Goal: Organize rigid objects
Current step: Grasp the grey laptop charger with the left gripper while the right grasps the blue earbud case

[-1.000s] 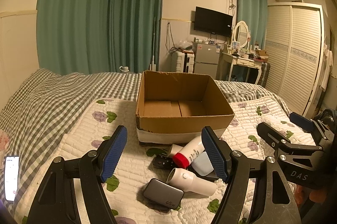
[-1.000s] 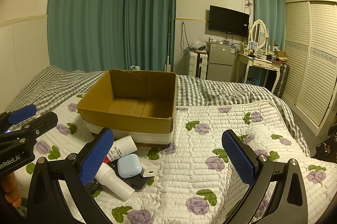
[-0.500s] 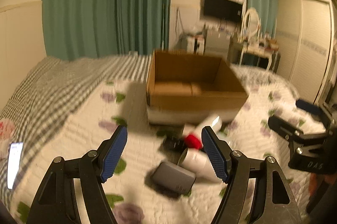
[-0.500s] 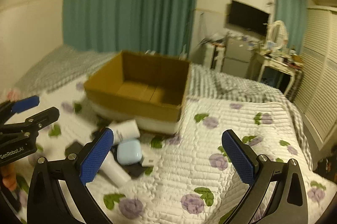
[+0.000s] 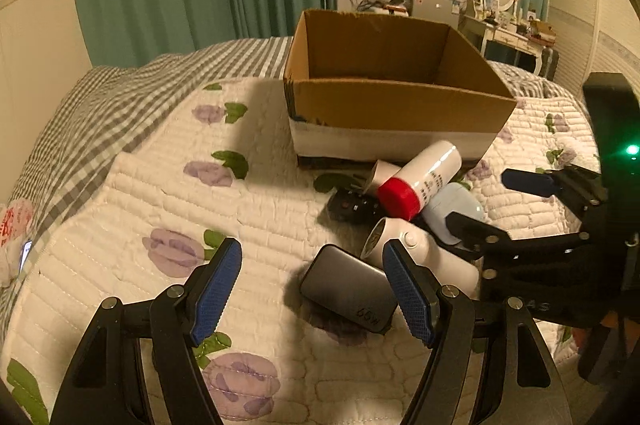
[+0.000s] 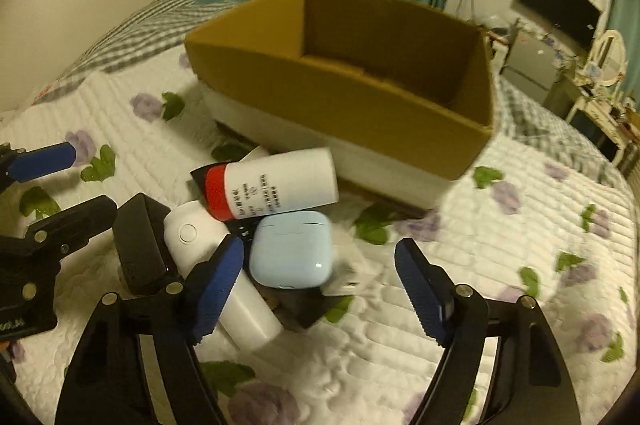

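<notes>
An open cardboard box [image 5: 396, 105] [image 6: 360, 105] stands on the quilted bed. In front of it lies a pile: a white bottle with a red cap [image 5: 420, 181] [image 6: 272, 185], a pale blue earbud case [image 6: 292, 251] [image 5: 452, 213], a white cylinder with a button [image 5: 416, 257] [image 6: 224, 281], a grey power bank [image 5: 348, 289] and a black remote [image 5: 352, 207]. My left gripper [image 5: 312, 289] is open, just above the power bank. My right gripper [image 6: 320, 289] is open, its fingers either side of the earbud case, a little short of it.
The flowered quilt [image 5: 160, 205] covers the bed, with a grey checked blanket [image 5: 100, 105] at the left. A phone [image 5: 26, 253] lies at the far left edge. Curtains, a TV and a dresser stand beyond the bed.
Both grippers have moved forward and down toward the pile. The objects now loom larger; the box and pile have not moved.
</notes>
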`<state>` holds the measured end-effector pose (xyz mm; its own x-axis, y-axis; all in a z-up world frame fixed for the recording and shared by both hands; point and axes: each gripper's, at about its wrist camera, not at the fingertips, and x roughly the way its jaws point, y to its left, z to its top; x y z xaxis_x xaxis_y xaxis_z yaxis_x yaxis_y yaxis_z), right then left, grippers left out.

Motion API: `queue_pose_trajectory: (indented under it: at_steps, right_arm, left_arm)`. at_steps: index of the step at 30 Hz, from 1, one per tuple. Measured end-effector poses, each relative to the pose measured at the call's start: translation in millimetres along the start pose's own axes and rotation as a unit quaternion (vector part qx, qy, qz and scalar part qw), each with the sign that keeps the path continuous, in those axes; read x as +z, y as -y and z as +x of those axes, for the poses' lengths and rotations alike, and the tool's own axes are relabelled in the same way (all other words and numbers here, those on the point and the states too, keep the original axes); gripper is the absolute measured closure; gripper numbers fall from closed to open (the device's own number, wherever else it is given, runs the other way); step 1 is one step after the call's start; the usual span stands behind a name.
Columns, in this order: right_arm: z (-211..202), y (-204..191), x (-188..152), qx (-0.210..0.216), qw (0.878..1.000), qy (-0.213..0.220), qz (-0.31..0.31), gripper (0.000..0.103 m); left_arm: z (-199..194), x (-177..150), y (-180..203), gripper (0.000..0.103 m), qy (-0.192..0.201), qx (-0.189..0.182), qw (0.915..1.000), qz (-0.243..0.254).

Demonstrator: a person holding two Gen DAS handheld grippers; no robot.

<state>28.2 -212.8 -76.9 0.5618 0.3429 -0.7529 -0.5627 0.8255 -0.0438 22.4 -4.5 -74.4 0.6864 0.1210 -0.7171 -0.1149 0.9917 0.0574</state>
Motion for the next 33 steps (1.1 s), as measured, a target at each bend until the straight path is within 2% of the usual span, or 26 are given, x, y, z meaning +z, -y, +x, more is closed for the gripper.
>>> queue_pose_trajectory:
  at_steps: [2, 3, 5, 7, 13, 19, 21, 23, 29, 33]
  right_arm:
    - [10, -1, -2, 0.008, 1.000, -0.012, -0.002, 0.027]
    - [16, -1, -3, 0.009, 1.000, -0.017, -0.004, 0.031]
    - [23, 1, -4, 0.018, 0.999, -0.029, -0.003, 0.039]
    - [21, 2, -6, 0.011, 1.000, -0.023, -0.004, 0.054]
    - [-11, 24, -13, 0.027, 0.999, 0.000, 0.030, 0.054]
    - [-28, 41, -19, 0.039, 0.998, 0.007, 0.055, 0.055]
    - [-26, 41, -18, 0.042, 0.997, 0.005, 0.057, 0.055]
    - [-28, 40, -17, 0.046, 0.997, 0.007, 0.058, 0.060]
    - [-29, 39, -19, 0.048, 0.997, 0.003, 0.059, 0.060]
    - [-23, 46, -23, 0.050, 0.996, -0.011, 0.074, 0.060]
  left_arm:
    - [3, -1, 0, 0.027, -0.009, 0.002, 1.0000, -0.001]
    - [4, -1, 0, 0.027, -0.013, 0.002, 0.9999, 0.000]
    - [7, -2, 1, 0.027, -0.019, 0.001, 0.9998, 0.001]
    - [8, -3, 2, 0.027, -0.028, -0.004, 0.9996, 0.002]
    - [14, -14, 15, 0.027, -0.065, -0.043, 0.9966, 0.025]
    - [37, -22, 33, 0.027, -0.114, -0.029, 0.9907, 0.068]
    - [42, -22, 35, 0.027, -0.122, -0.016, 0.9896, 0.075]
    - [45, -22, 37, 0.027, -0.130, -0.010, 0.9880, 0.084]
    - [73, -18, 45, 0.027, -0.157, 0.009, 0.9802, 0.121]
    - [76, -19, 47, 0.026, -0.152, 0.015, 0.9796, 0.130]
